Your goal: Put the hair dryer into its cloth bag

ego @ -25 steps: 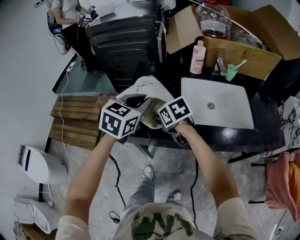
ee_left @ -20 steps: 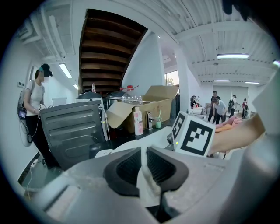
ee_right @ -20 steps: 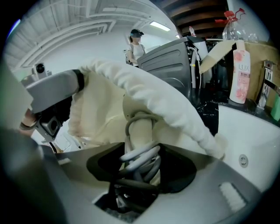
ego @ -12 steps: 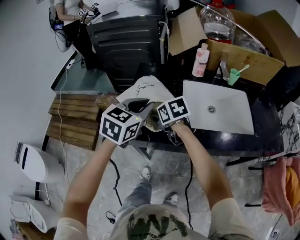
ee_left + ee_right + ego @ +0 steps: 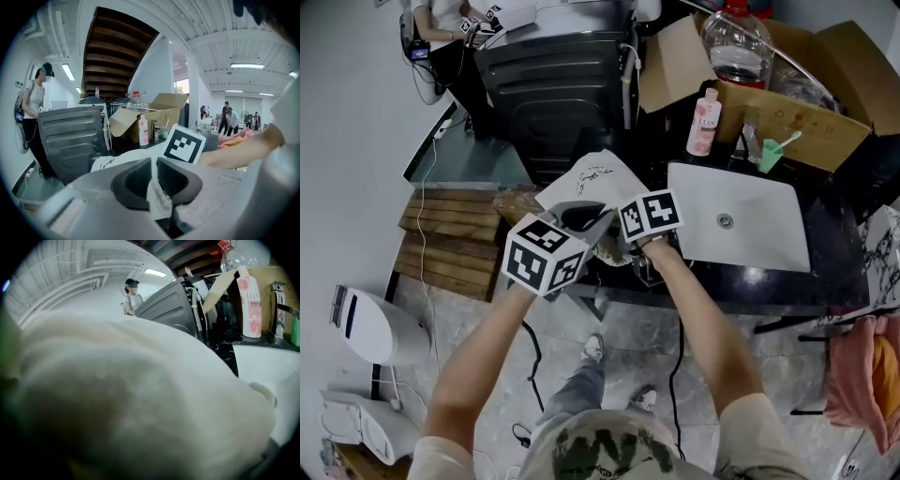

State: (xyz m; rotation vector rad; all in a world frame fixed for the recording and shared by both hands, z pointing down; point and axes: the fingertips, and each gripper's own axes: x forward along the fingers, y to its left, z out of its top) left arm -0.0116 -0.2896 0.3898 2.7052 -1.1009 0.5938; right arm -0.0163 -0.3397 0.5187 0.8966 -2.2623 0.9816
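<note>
A white cloth bag (image 5: pixel 592 176) with a dark line drawing lies on the black counter's (image 5: pixel 825 272) near left part. My left gripper (image 5: pixel 581 218) is shut on the bag's rim, and in the left gripper view a strip of the cloth (image 5: pixel 157 199) sits pinched between the dark pads (image 5: pixel 136 180). Beside it my right gripper (image 5: pixel 617 246) reaches into the bag's mouth under its marker cube (image 5: pixel 650 215). White cloth (image 5: pixel 140 394) fills the right gripper view and hides the jaws. The hair dryer itself does not show.
A white sink basin (image 5: pixel 769 202) lies right of the bag. Behind it stand a pink bottle (image 5: pixel 703 122), a green cup (image 5: pixel 766 154) and an open cardboard box (image 5: pixel 797 103). A dark grey machine (image 5: pixel 553 84) stands behind the bag, with wooden boards (image 5: pixel 455 239) below left. A black cable (image 5: pixel 675 356) hangs to the floor.
My right gripper has rolled a little and edged sideways at the bag's mouth. The left gripper has kept its pinch on the rim in the same place.
</note>
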